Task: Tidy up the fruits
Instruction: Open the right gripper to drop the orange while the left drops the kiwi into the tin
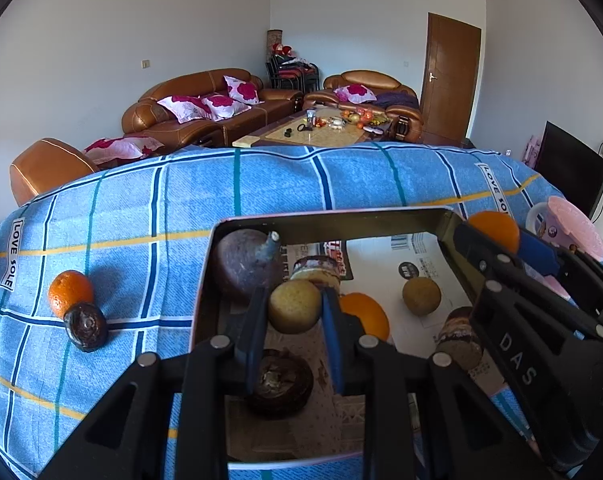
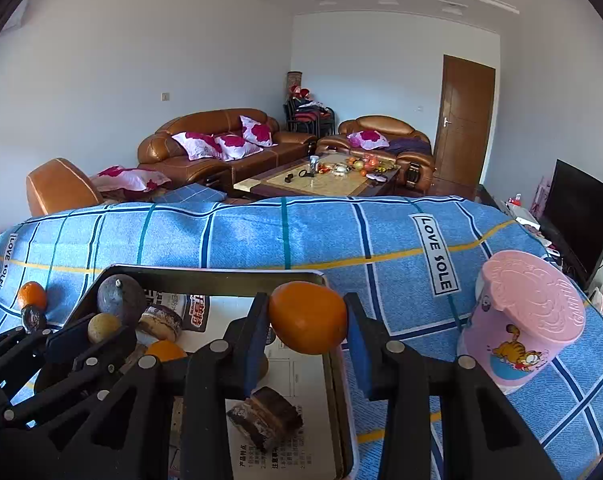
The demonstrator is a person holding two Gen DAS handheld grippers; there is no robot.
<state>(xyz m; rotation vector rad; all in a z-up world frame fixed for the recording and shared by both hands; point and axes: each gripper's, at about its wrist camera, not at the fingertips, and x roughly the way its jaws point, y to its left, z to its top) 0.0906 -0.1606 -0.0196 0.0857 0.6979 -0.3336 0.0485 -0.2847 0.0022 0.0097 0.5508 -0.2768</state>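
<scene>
In the left wrist view my left gripper is shut on a small yellow-brown round fruit, held over the metal tray. Inside the tray lie a purple fruit, an orange, another yellow-brown fruit and a dark wrinkled fruit. My right gripper is shut on an orange above the tray's far right corner. Each gripper also shows in the other's view: the right gripper and the left gripper.
On the blue checked cloth left of the tray sit an orange and a dark fruit. Layered cakes lie in the tray. A pink lidded cup stands at the right. Sofas and a coffee table are behind.
</scene>
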